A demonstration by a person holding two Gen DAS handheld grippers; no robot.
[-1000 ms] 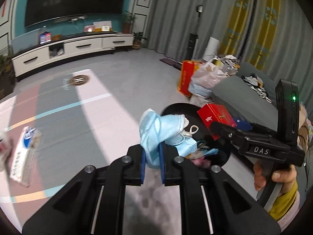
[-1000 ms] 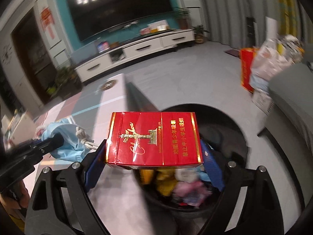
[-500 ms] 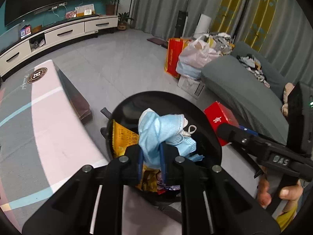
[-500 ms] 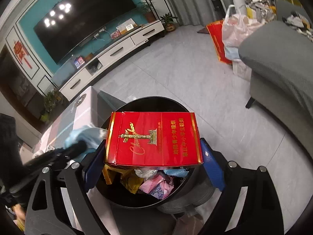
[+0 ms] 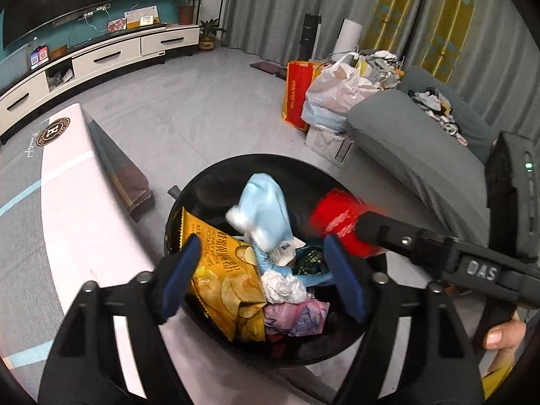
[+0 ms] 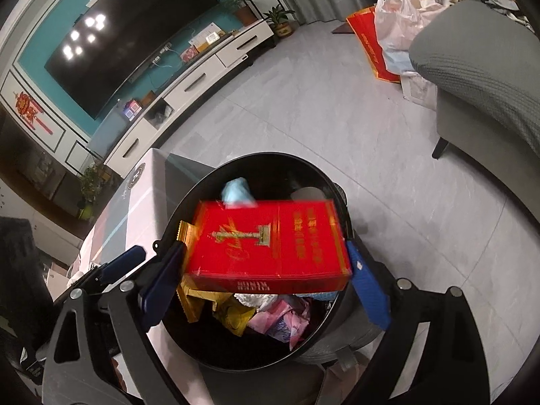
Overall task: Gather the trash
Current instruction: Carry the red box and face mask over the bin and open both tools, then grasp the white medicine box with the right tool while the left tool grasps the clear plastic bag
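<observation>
A round black trash bin (image 5: 236, 165) sits below both grippers, holding wrappers. My left gripper (image 5: 260, 246) hangs over it with its jaws opening wide and nothing between the pads. A crumpled light blue face mask (image 5: 266, 216) is blurred, loose in the air just beyond the pads, over the bin. In the right wrist view the bin (image 6: 337, 199) lies under my right gripper (image 6: 265, 253). Between its spread blue pads (image 6: 368, 290) a red cigarette carton (image 6: 270, 243) is blurred and tipped forward, coming loose. The mask (image 6: 236, 192) shows behind it.
A yellow chips bag (image 5: 222, 280) and pink wrapper (image 5: 297, 314) lie in the bin. A pink-and-white table (image 5: 84, 236) touches the bin's left. A grey sofa (image 5: 405, 148) stands right, with a red bag (image 5: 297, 94) and plastic bag (image 5: 337, 91) behind. A hand (image 5: 503, 337) holds the right gripper.
Both grippers moved from over the table to above the bin. The left jaws opened and the mask dropped out. The red carton has tipped and blurred between the right pads.
</observation>
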